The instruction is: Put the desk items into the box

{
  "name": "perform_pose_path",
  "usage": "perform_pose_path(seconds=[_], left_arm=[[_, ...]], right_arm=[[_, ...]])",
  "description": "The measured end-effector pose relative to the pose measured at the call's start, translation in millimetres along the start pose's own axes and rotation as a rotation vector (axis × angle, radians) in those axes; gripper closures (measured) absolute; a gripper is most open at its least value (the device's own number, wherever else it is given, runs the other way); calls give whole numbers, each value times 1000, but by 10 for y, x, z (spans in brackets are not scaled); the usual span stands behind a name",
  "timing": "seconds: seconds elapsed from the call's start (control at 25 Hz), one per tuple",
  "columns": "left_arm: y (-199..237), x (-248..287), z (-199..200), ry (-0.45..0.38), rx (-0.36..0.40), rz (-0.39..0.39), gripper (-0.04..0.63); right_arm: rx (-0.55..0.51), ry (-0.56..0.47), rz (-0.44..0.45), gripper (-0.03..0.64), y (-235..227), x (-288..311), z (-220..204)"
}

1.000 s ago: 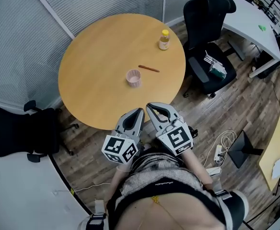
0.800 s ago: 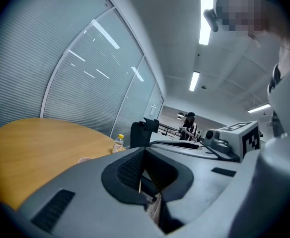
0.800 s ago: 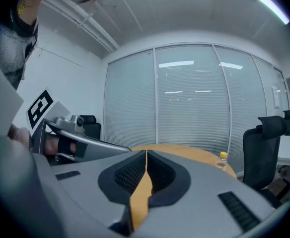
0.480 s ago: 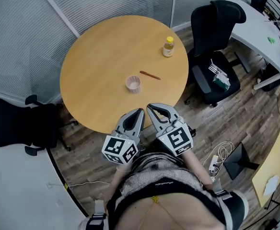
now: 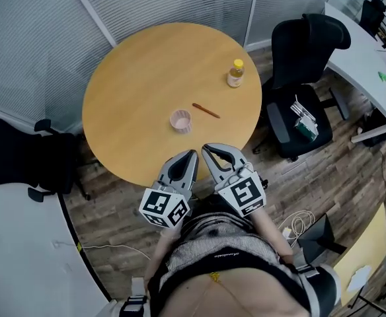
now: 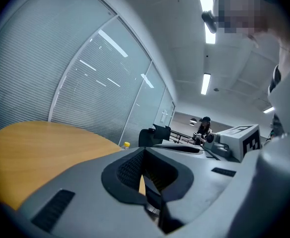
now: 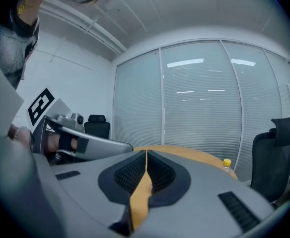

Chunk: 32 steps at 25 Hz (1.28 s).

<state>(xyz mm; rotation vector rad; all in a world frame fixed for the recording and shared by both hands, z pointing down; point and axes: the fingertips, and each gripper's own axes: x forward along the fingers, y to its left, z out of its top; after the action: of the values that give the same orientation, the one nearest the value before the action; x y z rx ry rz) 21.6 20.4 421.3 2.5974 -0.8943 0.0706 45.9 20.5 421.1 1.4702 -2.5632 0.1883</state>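
A round wooden table (image 5: 133, 58) carries a small pink cup (image 5: 180, 120), a thin brown pencil (image 5: 206, 111) and a little bottle with a yellow cap (image 5: 235, 74). My left gripper (image 5: 193, 154) and right gripper (image 5: 206, 148) are held side by side close to my body, at the table's near edge, short of the cup. Both are shut with nothing between the jaws. The left gripper view shows its jaws (image 6: 144, 150) meeting over the tabletop, with the bottle (image 6: 127, 145) far off. In the right gripper view the closed gripper (image 7: 146, 155) points across the table and the bottle (image 7: 227, 163) stands at the right.
A black office chair (image 5: 305, 58) with small items on its seat stands right of the table, and another chair (image 5: 21, 167) sits at the left. A white desk (image 5: 361, 41) is at the far right. Cables (image 5: 299, 220) lie on the wood floor. Glass walls with blinds stand behind the table.
The whole scene has slid in the head view: table, bottle and right chair sit lower and further right. Both grippers keep the same shut pose in front of my body.
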Motion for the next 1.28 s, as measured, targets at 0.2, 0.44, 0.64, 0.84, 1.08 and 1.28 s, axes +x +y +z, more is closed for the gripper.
perform_pose_path(seconds=[0.2,0.44,0.64,0.84,1.08,1.28], left_arm=[[81,45,26,2,-8,13,577],[192,116,112,14,2,-7,577],[334,178,161,42,17,-37,577],[449,212,216,39,15,-54,577],[640,194,244,48,11,-64,577],[868,192,288,55,14,-75,577]], right_arm=[[-12,4,28,592,-11,90,-2],[0,11,13,593,-70,238,38],[3,16,-15,594,-116,359,86],[3,26,-38,593,-179,470,85],[-1,42,-54,593,-172,649,91],[-13,56,-64,594,-137,857,105]])
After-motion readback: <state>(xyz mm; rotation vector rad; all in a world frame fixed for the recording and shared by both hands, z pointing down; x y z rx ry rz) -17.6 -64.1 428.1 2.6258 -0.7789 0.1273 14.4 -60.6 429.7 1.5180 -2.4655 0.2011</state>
